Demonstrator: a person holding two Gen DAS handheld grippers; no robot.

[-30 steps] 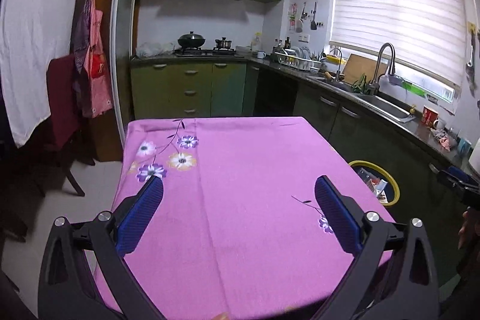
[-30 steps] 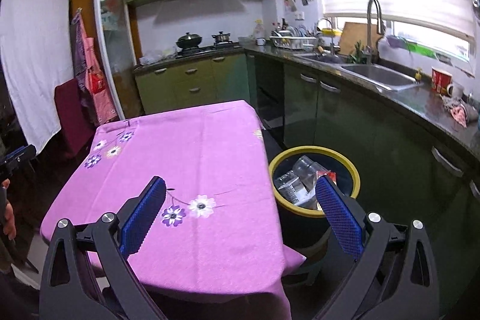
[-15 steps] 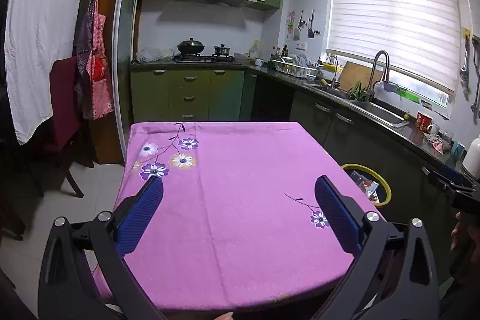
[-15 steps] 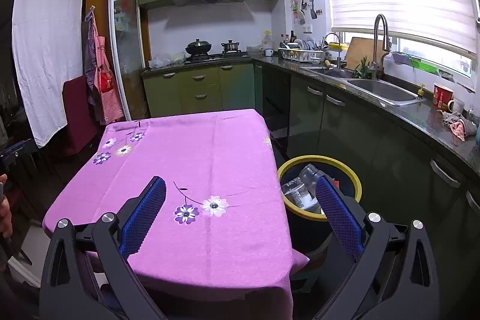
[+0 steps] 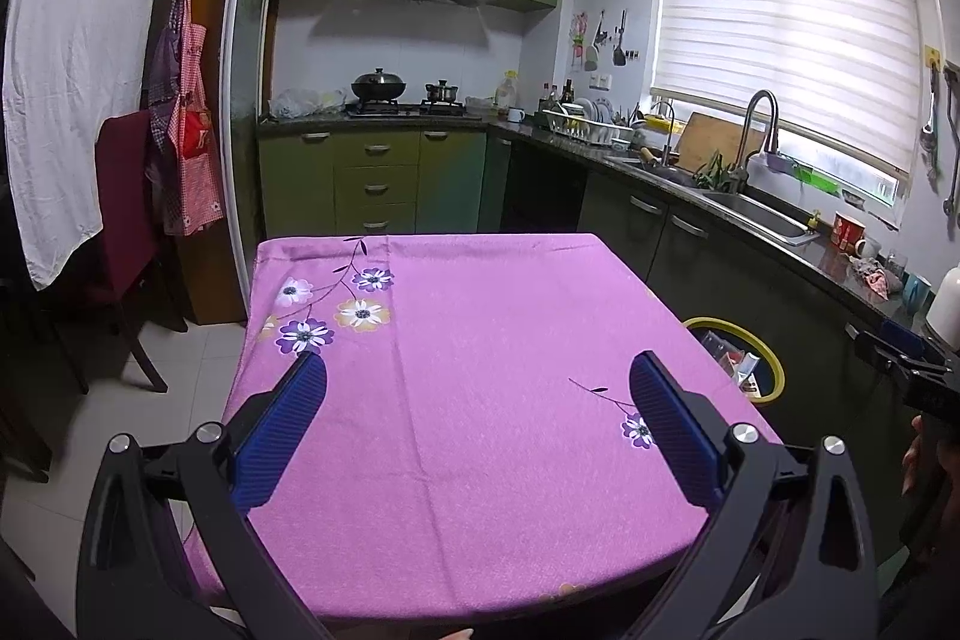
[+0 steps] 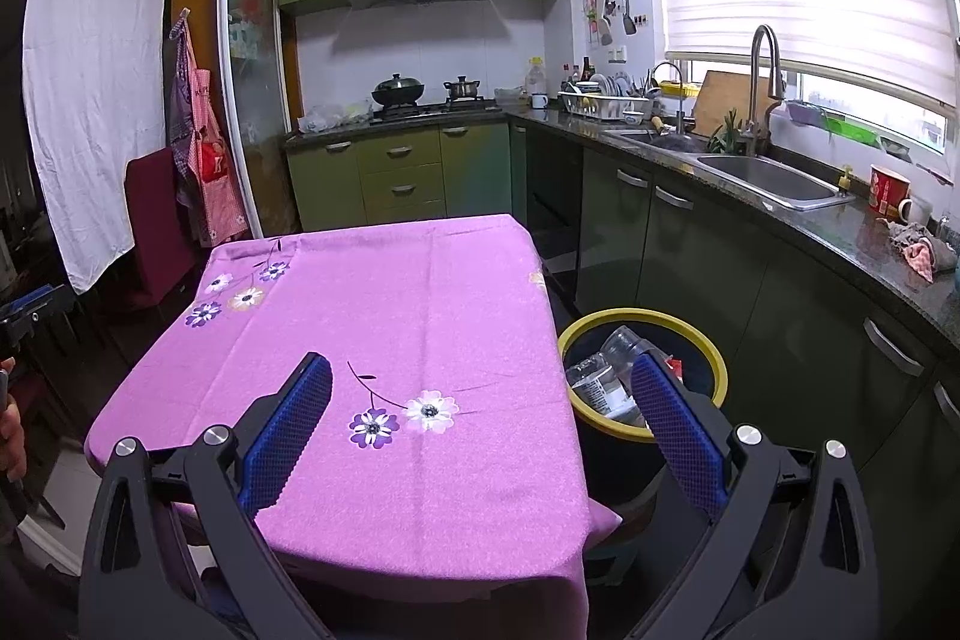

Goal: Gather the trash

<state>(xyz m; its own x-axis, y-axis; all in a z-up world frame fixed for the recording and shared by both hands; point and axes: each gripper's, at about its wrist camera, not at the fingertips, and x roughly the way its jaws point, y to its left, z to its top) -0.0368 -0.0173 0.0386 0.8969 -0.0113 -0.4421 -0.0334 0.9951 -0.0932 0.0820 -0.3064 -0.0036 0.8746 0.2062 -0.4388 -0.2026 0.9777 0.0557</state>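
Green kitchen cupboards stand behind a table (image 5: 480,460) with a pink flowery cloth. Trash, some clear bottles (image 6: 600,376), sits inside the yellow-rimmed bin (image 6: 717,358) on the floor, just beside the table's right edge. No trash shows on the cloth. Left gripper (image 5: 477,421) and right gripper (image 6: 480,418) hover near the table's front edge, fingers spread wide and holding nothing, so the job looks done.

From my seat, the tablecloth (image 5: 480,400) reads as matt woven cloth with a fine grain. Right of it, the bin (image 6: 717,349) has a smooth plastic rim, with clear glossy plastic bottles (image 6: 600,376) inside. Beyond the tablecloth, the sink (image 6: 762,178) and tap (image 6: 762,70) are brushed metal — the counter (image 6: 870,244) polished stone, speckled. My gripper pads (image 6: 288,436) look like ribbed rubber.
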